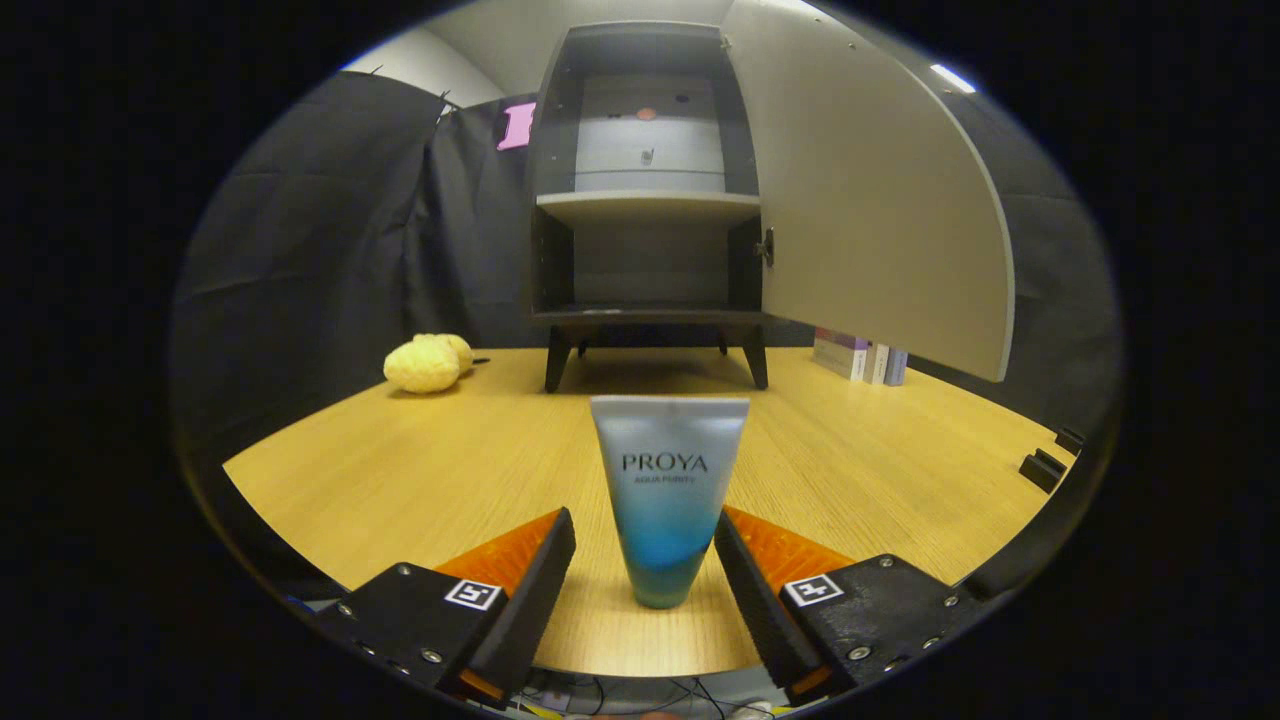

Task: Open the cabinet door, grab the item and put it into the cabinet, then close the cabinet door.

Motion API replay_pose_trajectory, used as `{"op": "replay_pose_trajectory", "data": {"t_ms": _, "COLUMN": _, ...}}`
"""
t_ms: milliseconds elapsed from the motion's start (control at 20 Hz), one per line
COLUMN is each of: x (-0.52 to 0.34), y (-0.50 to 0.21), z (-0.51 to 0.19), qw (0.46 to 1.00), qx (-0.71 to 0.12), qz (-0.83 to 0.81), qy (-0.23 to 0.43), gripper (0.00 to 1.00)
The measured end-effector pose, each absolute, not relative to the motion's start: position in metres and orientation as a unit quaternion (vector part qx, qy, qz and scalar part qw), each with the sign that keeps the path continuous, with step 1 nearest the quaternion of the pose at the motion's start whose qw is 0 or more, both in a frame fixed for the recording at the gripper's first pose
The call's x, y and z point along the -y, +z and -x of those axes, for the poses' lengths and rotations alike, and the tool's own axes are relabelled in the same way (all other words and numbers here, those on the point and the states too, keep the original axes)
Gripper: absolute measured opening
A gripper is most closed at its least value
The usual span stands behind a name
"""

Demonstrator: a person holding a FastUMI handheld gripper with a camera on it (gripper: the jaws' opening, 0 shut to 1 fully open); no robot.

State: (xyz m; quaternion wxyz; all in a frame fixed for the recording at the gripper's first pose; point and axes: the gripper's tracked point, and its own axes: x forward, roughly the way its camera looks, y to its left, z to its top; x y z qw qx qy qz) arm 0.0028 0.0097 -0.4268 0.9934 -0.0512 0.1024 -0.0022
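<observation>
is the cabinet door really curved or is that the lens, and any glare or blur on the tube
Gripper view: fisheye bending bows the open cabinet door and the table edge; the tube is sharp, with soft sheen but no harsh glare, standing between the open claw fingers, touching neither; the cabinet interior is dim.

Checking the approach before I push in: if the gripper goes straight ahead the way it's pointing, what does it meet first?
The tube, standing cap-down on the table, sits between the open gripper fingers, neither visibly touching it. Going straight, the tube would probably meet the gripper's body first; the open cabinet lies well beyond.
</observation>
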Motion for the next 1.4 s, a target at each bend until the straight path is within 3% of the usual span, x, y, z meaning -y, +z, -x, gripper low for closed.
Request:
{"op": "replay_pose_trajectory", "data": {"t_ms": 50, "x": -0.010, "y": -0.432, "z": -0.004, "qw": 0.992, "qx": -0.114, "qz": 0.057, "qy": 0.002, "gripper": 0.82}}
{"op": "replay_pose_trajectory", "data": {"t_ms": 250, "x": -0.017, "y": -0.435, "z": -0.005, "qw": 0.989, "qx": -0.122, "qz": 0.082, "qy": 0.025, "gripper": 0.46}}
{"op": "replay_pose_trajectory", "data": {"t_ms": 800, "x": -0.012, "y": -0.364, "z": -0.016, "qw": 0.992, "qx": -0.112, "qz": 0.056, "qy": 0.008, "gripper": 0.45}}
{"op": "replay_pose_trajectory", "data": {"t_ms": 1400, "x": -0.017, "y": -0.215, "z": -0.045, "qw": 0.994, "qx": -0.081, "qz": 0.066, "qy": 0.010, "gripper": 0.45}}
